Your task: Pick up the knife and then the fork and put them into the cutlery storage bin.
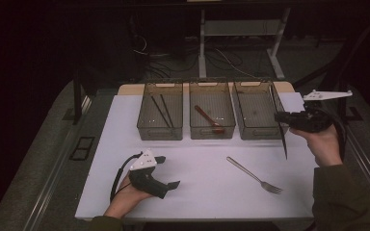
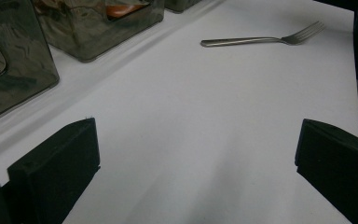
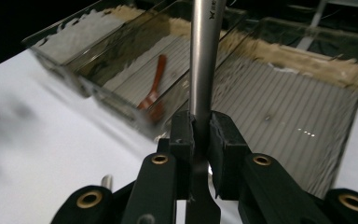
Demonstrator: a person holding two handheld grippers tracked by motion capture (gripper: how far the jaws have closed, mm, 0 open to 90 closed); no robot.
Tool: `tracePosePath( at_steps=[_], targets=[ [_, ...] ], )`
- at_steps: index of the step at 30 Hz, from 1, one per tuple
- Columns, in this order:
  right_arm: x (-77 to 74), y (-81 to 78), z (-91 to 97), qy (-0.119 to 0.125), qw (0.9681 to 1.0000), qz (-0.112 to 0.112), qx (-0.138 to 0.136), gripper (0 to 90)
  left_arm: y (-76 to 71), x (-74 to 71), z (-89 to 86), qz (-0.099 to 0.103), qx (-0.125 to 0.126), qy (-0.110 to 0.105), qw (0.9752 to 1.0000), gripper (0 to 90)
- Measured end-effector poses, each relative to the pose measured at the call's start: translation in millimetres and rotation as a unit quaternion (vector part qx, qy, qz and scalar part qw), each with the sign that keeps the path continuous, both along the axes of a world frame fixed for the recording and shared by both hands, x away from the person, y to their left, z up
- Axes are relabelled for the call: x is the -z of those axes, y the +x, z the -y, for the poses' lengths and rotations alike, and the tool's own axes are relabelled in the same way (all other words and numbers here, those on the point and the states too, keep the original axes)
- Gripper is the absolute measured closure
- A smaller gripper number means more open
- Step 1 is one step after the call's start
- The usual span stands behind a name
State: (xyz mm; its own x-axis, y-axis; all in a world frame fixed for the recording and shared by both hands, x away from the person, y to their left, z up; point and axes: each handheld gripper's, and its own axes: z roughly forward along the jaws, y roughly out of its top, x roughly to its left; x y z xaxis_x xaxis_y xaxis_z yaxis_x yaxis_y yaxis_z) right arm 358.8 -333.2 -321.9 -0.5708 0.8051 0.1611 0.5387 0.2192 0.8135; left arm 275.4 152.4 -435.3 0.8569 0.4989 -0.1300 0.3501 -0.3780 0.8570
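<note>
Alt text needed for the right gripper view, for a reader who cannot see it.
The right gripper is shut on the flat metal handle of a utensil that stands upright between its black jaws. Behind it, smoky clear bins sit in a row on the white table, and one bin holds a reddish-brown spoon.

A: Setting?

B: A lab-style recording bench, dim room. White work table (image 1: 125, 144); three clear sorting bins (image 1: 160, 110) in a row.

A: Further evidence?

B: Loose cables (image 1: 173, 60) on the floor behind, a white metal desk frame (image 1: 202, 43), dark equipment stands.
</note>
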Motion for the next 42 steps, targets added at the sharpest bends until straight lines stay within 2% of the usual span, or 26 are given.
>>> tracePosePath(
  at_steps=[3, 7, 9, 17, 26, 29, 34, 42],
  targets=[
    [-8.1, 8.1, -0.6, 0.004, 0.9999, 0.006, 0.009, 80.4, 0.0, -0.2, 0.2, 0.0, 0.001, -0.002, 1.0, 0.0],
    [-17.8, 22.2, -1.8, -0.006, 0.9997, 0.014, 0.018, 80.4, 0.1, 0.3, 0.7, -0.001, 0.0, -0.001, 1.0, 0.0],
    [-23.1, 30.3, -1.9, -0.002, 0.9996, 0.016, 0.025, 80.4, -0.4, -0.3, 0.7, 0.0, 0.0, -0.007, 1.0, 0.0],
    [-33.3, 64.3, -10.5, -0.023, 0.9985, 0.026, 0.042, 80.4, -0.5, -0.6, 0.1, 0.0, 0.002, -0.005, 1.0, 0.0],
    [-15.6, 97.2, -13.2, -0.05, 0.996, 0.02, 0.072, 80.3, -0.6, -0.4, -0.2, -0.001, 0.005, -0.007, 1.0, 0.0],
    [-11.0, 103.1, -9.8, -0.054, 0.9948, 0.025, 0.083, 80.4, -0.5, -0.1, 0.2, -0.001, 0.005, -0.007, 1.0, 0.0],
    [-0.7, 110.3, -4.2, -0.057, 0.9938, 0.02, 0.093, 80.3, 0.0, 0.4, 0.3, -0.003, 0.005, -0.005, 1.0, 0.0],
    [25.2, 115.2, -3.0, -0.078, 0.9927, -0.015, 0.09, 80.3, -0.2, 0.6, 0.7, -0.003, 0.006, -0.006, 1.0, 0.0]
  ],
)
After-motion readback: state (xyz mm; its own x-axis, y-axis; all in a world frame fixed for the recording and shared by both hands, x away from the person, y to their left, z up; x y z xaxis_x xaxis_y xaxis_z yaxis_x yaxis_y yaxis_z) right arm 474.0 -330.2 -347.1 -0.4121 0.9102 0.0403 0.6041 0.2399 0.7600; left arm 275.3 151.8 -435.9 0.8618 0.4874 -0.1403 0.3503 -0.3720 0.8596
